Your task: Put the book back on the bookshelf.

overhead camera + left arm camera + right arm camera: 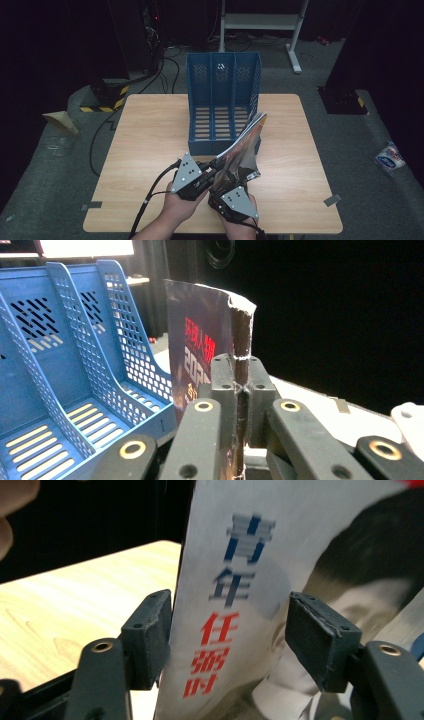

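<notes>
Wooden table [150, 150], light top, under both grippers. Blue plastic file rack [222, 100] with three open slots and perforated walls stands on it, ahead of both grippers; in the left gripper view the rack [75, 365] sits to the left of the jaws, its near corner just beside them.

Magazine [242, 147], glossy, several pages fanned, held up off the table between the two grippers, its top edge leaning toward the rack's front right corner; can't tell if it touches the rack. In the left gripper view the magazine [210, 345] stands upright straight ahead of the jaws, dark cover with red print, top corner ragged and curled. In the right gripper view the magazine [240, 610] shows a white page with blue and red characters and a printed portrait, rising between the jaws.

Left gripper [210, 172], grey three-cornered plate on top, jaws pressed together on the magazine's lower edge; in its own view the left gripper [240, 385] pinches the thin edge tight, pads flush on both sides. Right gripper [227, 187] sits just beside the left one, nearer the table's front edge, under the magazine. In its own view the right gripper [230, 635] has jaws spread, magazine between them; left pad close against the page edge, right pad standing off it.

Hands [175, 210] come in from the bottom edge, a cable [150, 195] trailing off the left gripper.
</notes>
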Demonstrator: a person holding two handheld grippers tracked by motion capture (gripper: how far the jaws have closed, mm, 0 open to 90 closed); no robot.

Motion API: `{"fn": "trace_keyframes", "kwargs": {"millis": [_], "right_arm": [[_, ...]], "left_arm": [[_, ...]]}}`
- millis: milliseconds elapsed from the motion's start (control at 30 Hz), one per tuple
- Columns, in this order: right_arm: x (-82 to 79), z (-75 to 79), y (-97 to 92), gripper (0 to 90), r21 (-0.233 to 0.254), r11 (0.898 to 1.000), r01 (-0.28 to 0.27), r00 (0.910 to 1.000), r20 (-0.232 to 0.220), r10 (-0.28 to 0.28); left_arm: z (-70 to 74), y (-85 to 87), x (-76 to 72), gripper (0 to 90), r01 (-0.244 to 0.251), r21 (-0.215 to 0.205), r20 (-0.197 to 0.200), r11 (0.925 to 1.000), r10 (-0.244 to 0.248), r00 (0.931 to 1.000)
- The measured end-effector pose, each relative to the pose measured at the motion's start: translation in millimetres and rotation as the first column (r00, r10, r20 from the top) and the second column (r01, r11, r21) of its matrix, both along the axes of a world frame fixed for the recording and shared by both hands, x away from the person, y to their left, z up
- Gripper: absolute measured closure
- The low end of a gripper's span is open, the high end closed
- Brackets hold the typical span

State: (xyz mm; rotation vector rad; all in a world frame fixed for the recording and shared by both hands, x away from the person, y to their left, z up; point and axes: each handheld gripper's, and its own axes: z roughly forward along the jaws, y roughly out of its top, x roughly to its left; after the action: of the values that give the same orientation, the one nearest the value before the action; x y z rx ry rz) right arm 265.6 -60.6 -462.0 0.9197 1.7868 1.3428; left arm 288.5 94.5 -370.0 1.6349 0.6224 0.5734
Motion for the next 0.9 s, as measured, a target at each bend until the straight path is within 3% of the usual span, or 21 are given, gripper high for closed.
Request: {"fn": "trace_keyframes", "kwargs": {"millis": [200,300,400,533,700,900], "right_arm": [[-5.7,5.8,4.2,37.5,0.026,0.999,0.019,0.9991,0.037,-0.020],[-4.4,13.2,6.4,36.5,0.010,0.999,0.033,0.9990,0.029,-0.034],[-7.4,19.0,7.4,37.6,0.044,0.998,0.042,0.9980,0.044,-0.044],[-6.4,27.4,5.0,37.6,0.078,0.994,0.070,0.9966,0.039,-0.073],[-8.0,28.5,0.0,41.2,0.092,0.994,0.067,0.9974,0.022,-0.069],[-8.8,27.4,-2.5,45.0,0.110,0.992,0.059,0.9981,0.012,-0.061]], "left_arm": [[-0.8,3.1,-3.7,86.1,0.002,-0.009,0.005,1.0000,-0.002,1.0000],[-0.1,3.0,-2.6,86.0,-0.007,-0.025,-0.018,0.9997,0.006,0.9998],[-0.6,-1.9,-3.4,85.9,-0.019,-0.038,-0.034,0.9991,0.018,0.9993],[-0.7,-6.5,-4.6,85.9,-0.015,-0.036,-0.035,0.9992,0.014,0.9993],[-2.2,-9.6,-8.4,85.8,-0.009,-0.035,-0.023,0.9994,0.008,0.9997],[-2.1,-14.4,-7.9,85.5,-0.005,-0.036,-0.039,0.9993,0.004,0.9992]]}}
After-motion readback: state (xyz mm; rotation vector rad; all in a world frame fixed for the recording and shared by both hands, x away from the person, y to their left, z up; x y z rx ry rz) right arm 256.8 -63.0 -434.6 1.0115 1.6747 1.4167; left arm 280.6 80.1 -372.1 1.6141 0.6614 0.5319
